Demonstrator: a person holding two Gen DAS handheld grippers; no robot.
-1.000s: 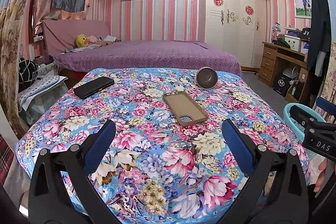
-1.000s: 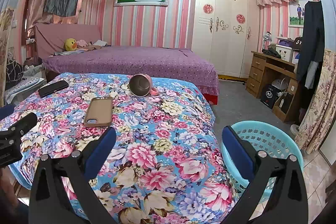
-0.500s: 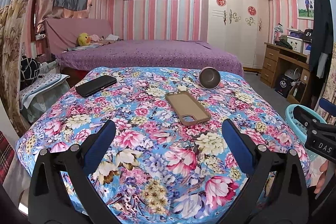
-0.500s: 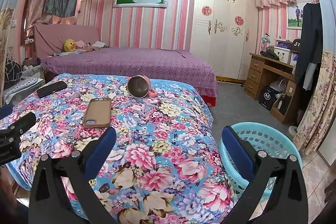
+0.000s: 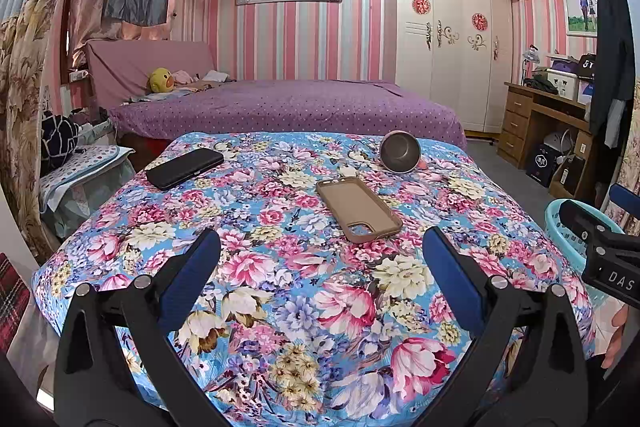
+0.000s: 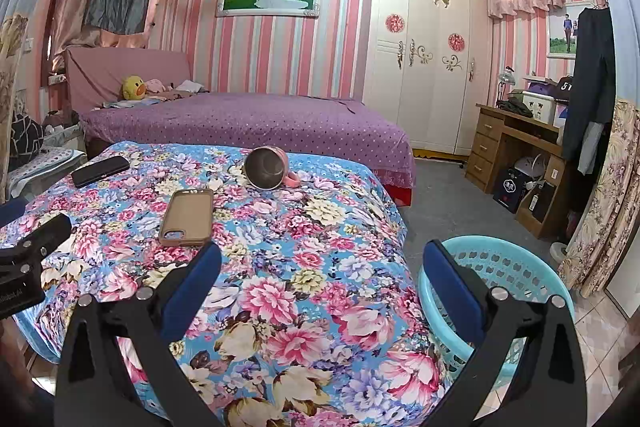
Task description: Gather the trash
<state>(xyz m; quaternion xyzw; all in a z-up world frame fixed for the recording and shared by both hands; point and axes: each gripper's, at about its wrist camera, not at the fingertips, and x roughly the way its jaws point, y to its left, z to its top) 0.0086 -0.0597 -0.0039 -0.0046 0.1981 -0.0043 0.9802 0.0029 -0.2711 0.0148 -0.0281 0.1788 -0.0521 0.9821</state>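
You're holding both grippers over the near edge of the floral cloth [image 5: 256,267], and neither is touching anything. The left gripper [image 5: 320,263] is hanging with its jaws spread wide and nothing between them; same deal with the right gripper [image 6: 322,273], wide apart and empty, sitting out by the near right corner. The basket [image 6: 516,267] is standing on the floor just beside that corner, partly behind the right gripper's finger. Honestly can't make out any obvious trash on the cloth. What's lying there: a tan case [image 5: 358,209] face-up around the middle, a mug [image 5: 400,151] tipped on its side near the far edge with its mouth facing you, and a phone [image 5: 185,168] toward the far left corner. All three are sitting well apart from each other.
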